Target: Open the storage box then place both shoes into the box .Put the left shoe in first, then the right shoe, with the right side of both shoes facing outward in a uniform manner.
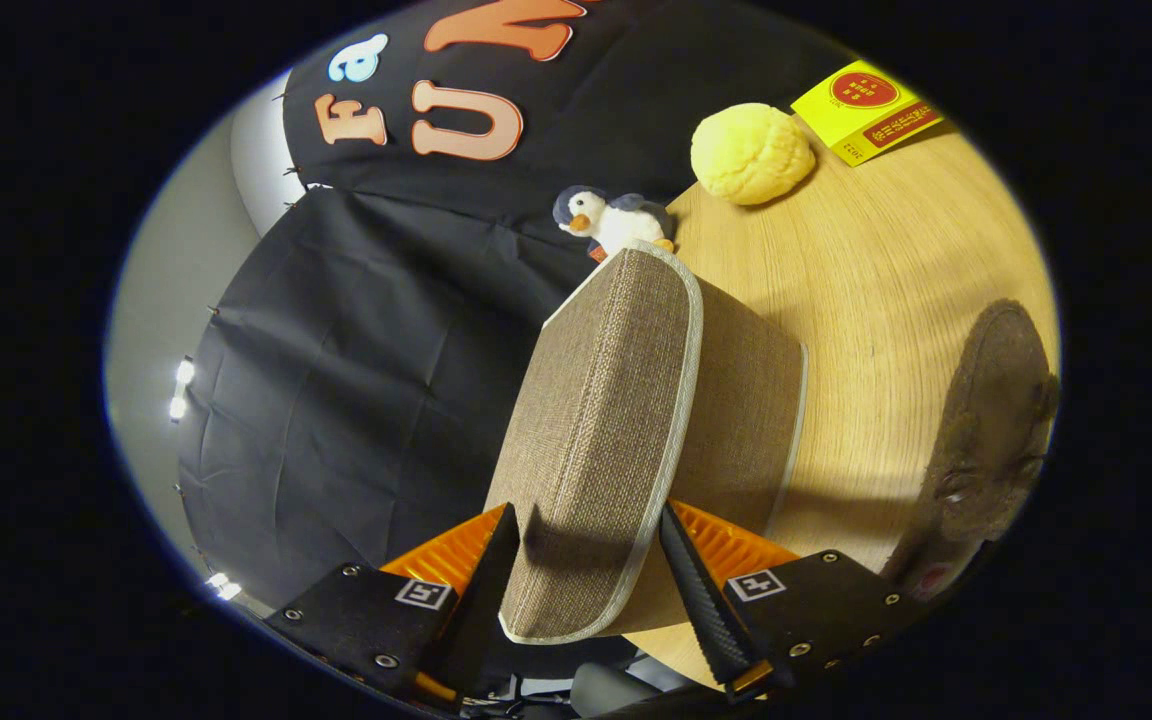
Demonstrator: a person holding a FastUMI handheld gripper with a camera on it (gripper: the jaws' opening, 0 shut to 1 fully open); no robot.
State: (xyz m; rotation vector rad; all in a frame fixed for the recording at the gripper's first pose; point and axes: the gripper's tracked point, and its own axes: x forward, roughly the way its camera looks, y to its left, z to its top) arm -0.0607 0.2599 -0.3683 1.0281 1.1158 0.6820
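Note:
The storage box (746,400) is brown woven fabric with pale trim and stands on the wooden table (886,270). Its lid (606,400) is the broad woven panel running away from me, and its near edge lies between my fingers. My gripper (591,590) is shut on that lid edge, one finger (491,580) on the top face and the other finger (696,590) on the box side. I cannot tell how far the lid stands off the box. A brown fuzzy shoe (996,430) lies on the table beside the box, beyond the fingers. The view is rolled sideways.
A penguin toy (611,220) sits just past the box's far end at the table edge. Farther along the table lie a round yellow bun-shaped toy (751,152) and a yellow card (866,108). Black cloth hangs on the side away from the table.

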